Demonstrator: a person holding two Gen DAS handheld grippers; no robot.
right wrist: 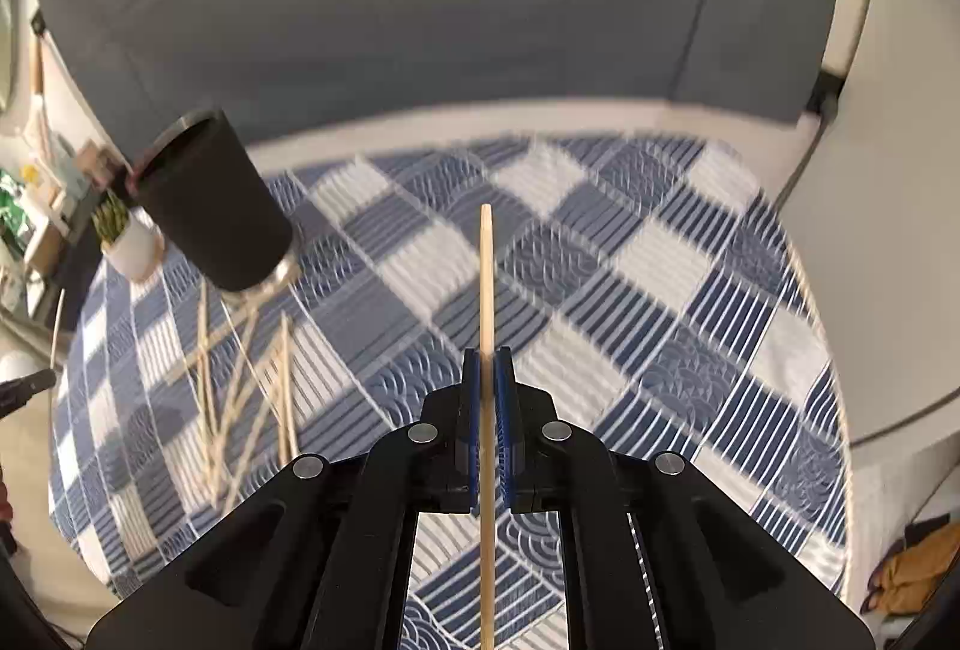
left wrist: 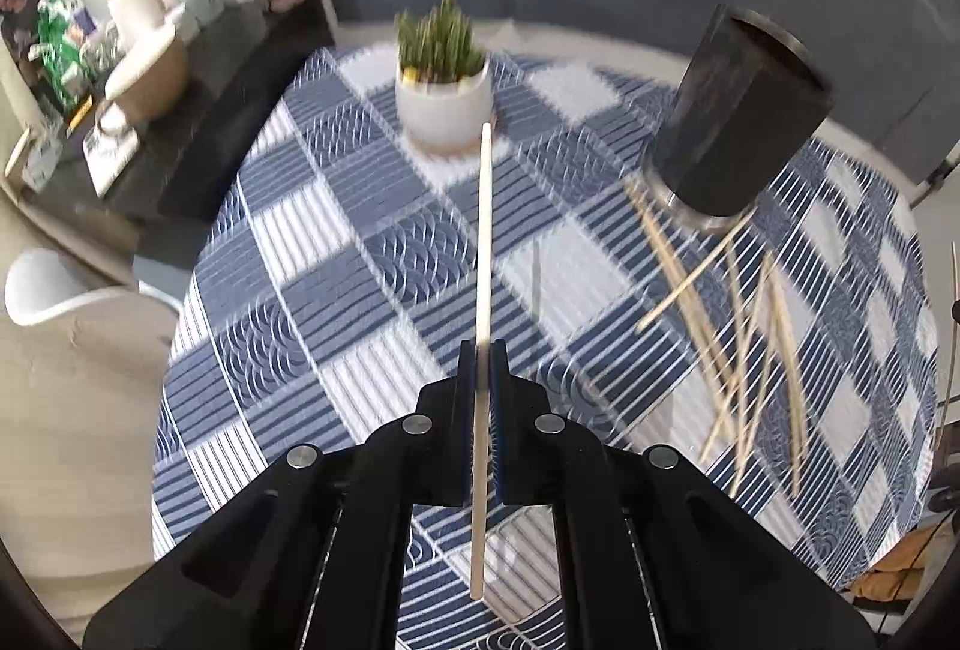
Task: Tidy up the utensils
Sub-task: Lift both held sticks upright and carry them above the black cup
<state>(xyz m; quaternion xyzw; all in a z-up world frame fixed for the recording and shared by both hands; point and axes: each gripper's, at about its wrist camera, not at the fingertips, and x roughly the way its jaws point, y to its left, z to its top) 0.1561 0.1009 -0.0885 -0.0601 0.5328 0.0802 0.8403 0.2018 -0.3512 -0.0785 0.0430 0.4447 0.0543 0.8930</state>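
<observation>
Checked blue tablecloth [left wrist: 360, 254] under both tools: left tool [left wrist: 482, 350] and right tool [right wrist: 487, 356] each pinch a chopstick [left wrist: 485, 230].

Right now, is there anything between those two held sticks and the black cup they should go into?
Nothing visible blocks them. The left gripper holds a chopstick and the right gripper holds another chopstick, both above the tablecloth. The black cup stands beyond the loose chopsticks, which lie flat.

Both wrist views above shared table [left wrist: 372, 254]
</observation>
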